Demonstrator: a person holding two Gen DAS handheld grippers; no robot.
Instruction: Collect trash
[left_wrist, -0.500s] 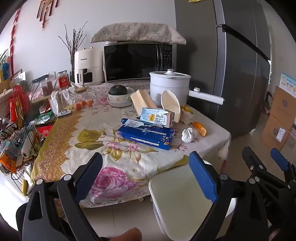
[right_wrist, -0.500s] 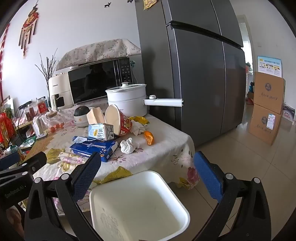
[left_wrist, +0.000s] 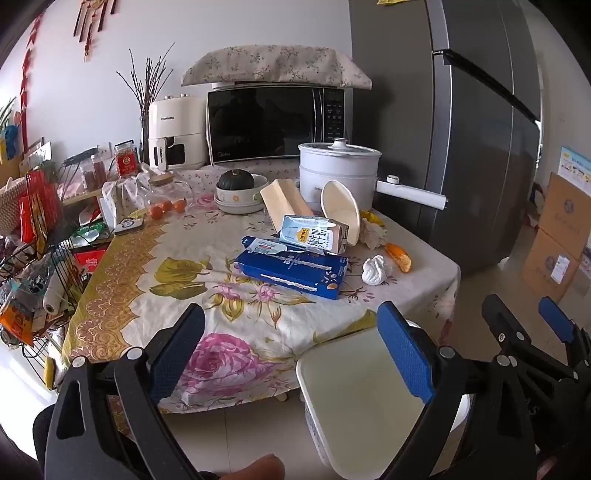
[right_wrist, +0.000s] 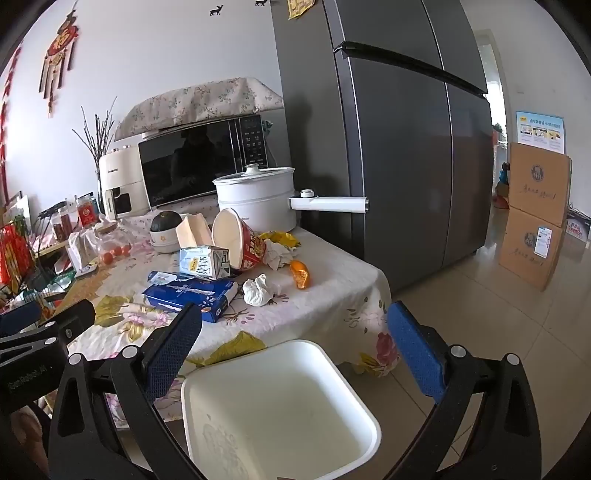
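Observation:
Trash lies on the flowered tablecloth (left_wrist: 155, 273): a blue torn box (left_wrist: 291, 267), a milk carton (left_wrist: 314, 234), a tipped noodle cup (right_wrist: 240, 240), a crumpled white tissue (left_wrist: 373, 269) and an orange peel (left_wrist: 399, 253). A white bin (right_wrist: 280, 402) stands empty on the floor at the table's near edge. My left gripper (left_wrist: 291, 350) is open and holds nothing, short of the table edge. My right gripper (right_wrist: 291, 347) hangs open above the bin, also with nothing in it. In the right wrist view the box (right_wrist: 192, 297), tissue (right_wrist: 258, 290) and peel (right_wrist: 300, 274) show too.
A white pot (left_wrist: 338, 173) with a long handle, a microwave (left_wrist: 277, 122), a bowl with a squash (left_wrist: 238, 192) and a jar of small oranges (left_wrist: 168, 201) crowd the far side. A wire rack (left_wrist: 33, 258) stands left, a grey fridge (right_wrist: 406, 147) and cardboard boxes (right_wrist: 535, 218) right.

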